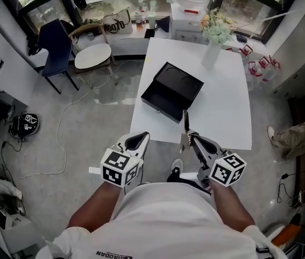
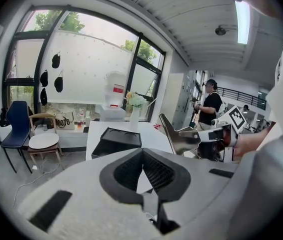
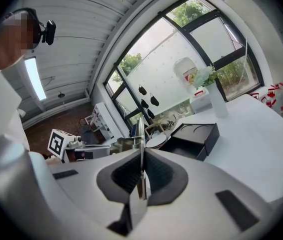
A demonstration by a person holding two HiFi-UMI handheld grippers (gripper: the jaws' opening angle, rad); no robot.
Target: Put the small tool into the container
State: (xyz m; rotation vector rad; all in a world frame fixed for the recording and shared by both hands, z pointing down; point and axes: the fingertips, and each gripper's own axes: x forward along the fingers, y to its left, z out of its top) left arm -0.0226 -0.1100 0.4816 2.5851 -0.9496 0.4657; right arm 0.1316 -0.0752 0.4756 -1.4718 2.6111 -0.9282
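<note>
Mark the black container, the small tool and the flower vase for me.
black container (image 1: 159, 108), head view, its near outer wall.
small tool (image 3: 140, 130), right gripper view, upper part of the thin blade.
flower vase (image 1: 210, 54), head view, the white body.

Black container, white table, blue chair (floor mottled grey).

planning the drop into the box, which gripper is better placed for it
Right. The right gripper is shut on the small tool, its tip towards the black container; the left gripper is shut and empty.
</note>
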